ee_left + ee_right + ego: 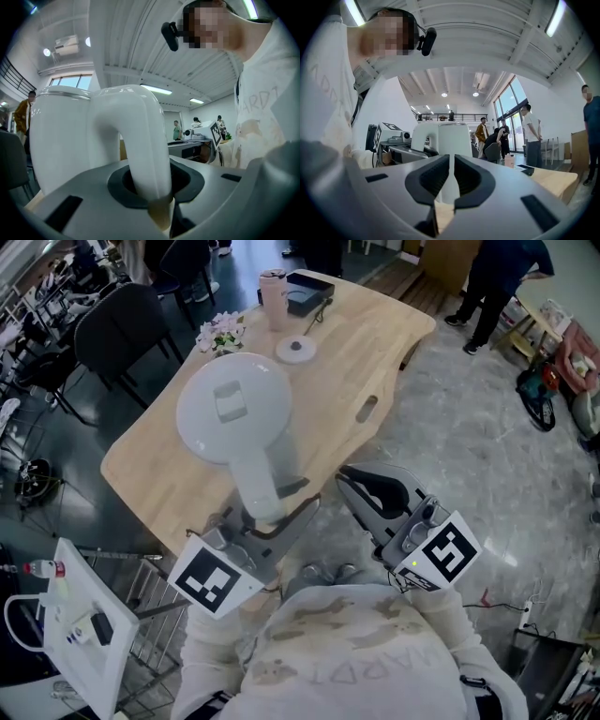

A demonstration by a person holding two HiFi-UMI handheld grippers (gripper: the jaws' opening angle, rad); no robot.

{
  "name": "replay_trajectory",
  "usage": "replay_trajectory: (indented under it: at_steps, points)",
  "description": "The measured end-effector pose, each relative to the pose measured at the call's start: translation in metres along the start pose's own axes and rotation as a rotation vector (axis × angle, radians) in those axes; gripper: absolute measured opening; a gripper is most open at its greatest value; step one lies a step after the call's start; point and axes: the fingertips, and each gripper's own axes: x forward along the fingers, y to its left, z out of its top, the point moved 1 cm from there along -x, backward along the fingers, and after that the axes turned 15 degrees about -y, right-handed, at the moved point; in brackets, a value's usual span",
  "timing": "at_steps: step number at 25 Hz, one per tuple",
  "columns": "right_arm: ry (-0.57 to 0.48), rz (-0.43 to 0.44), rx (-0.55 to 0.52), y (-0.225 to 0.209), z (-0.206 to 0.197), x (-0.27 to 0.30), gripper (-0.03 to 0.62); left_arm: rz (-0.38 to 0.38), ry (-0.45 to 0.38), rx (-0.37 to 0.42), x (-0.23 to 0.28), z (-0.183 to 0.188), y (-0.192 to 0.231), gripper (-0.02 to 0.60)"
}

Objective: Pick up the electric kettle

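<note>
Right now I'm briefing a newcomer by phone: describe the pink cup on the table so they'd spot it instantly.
Find the light wooden table and look to its far end, where small things cluster. The pink cup stands upright beside a dark flat case; it is the only tall pink thing there.

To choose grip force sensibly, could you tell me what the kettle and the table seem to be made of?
Kettle: probably glossy white plastic; the smooth moulded body and handle carry a soft sheen. Table: light wood or wood veneer, matt; grain lines show.
</note>
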Motion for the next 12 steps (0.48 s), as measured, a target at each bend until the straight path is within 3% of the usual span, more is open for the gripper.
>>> replay_trajectory:
  at_steps: [12]
  points:
    - [0.024, 0.025, -0.024, -0.013, 0.011, -0.009, 0.034, 0.02, -0.004, 0.01, 0.023, 0.003, -0.008, 0.08]
